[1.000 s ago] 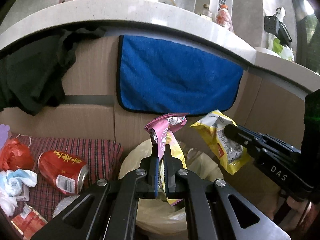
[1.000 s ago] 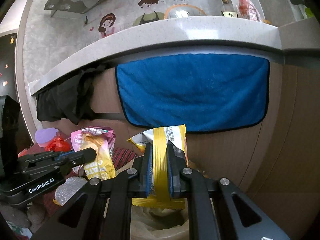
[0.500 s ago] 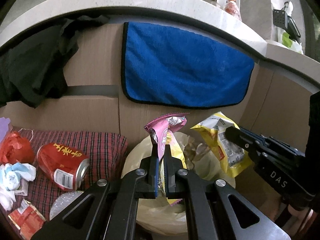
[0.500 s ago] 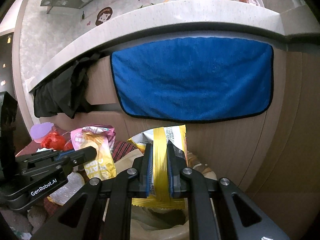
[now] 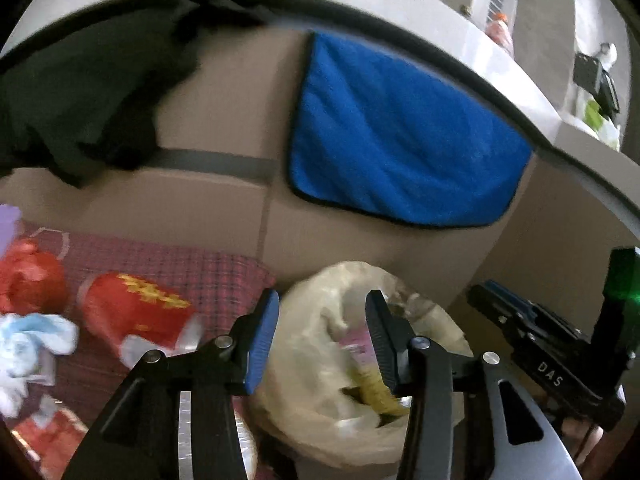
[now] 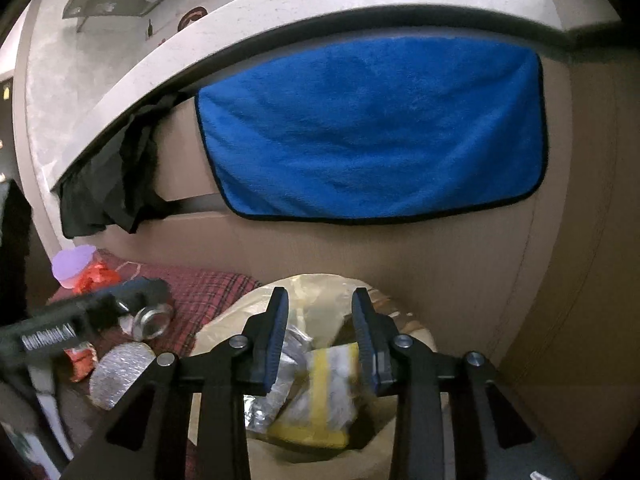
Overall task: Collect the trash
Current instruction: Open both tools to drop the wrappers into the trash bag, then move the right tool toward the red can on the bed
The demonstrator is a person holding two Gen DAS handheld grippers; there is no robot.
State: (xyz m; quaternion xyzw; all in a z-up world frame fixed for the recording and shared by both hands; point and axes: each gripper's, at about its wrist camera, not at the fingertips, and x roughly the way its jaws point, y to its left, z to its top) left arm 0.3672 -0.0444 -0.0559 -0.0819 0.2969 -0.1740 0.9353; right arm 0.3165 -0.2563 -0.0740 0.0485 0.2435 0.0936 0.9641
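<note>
A bin lined with a pale plastic bag stands below both grippers. My left gripper hangs over it with its jaws opening and nothing between them; a blurred pink and yellow wrapper lies inside the bag. My right gripper is over the same bag, jaws opening, nothing pressed between the pads. The yellow and white snack packet lies loose in the bag below it, beside a silvery wrapper. In the left wrist view the right gripper shows at the right with no packet in it.
A red can lies on a red plaid cloth left of the bin, with red wrappers, white and blue tissue and a foil disc. Behind hang a blue towel and dark cloth under a counter edge.
Both grippers went from shut on their wrappers to open. The pink wrapper and the yellow packet dropped into the bag. The left gripper's view shifted sideways and is blurred.
</note>
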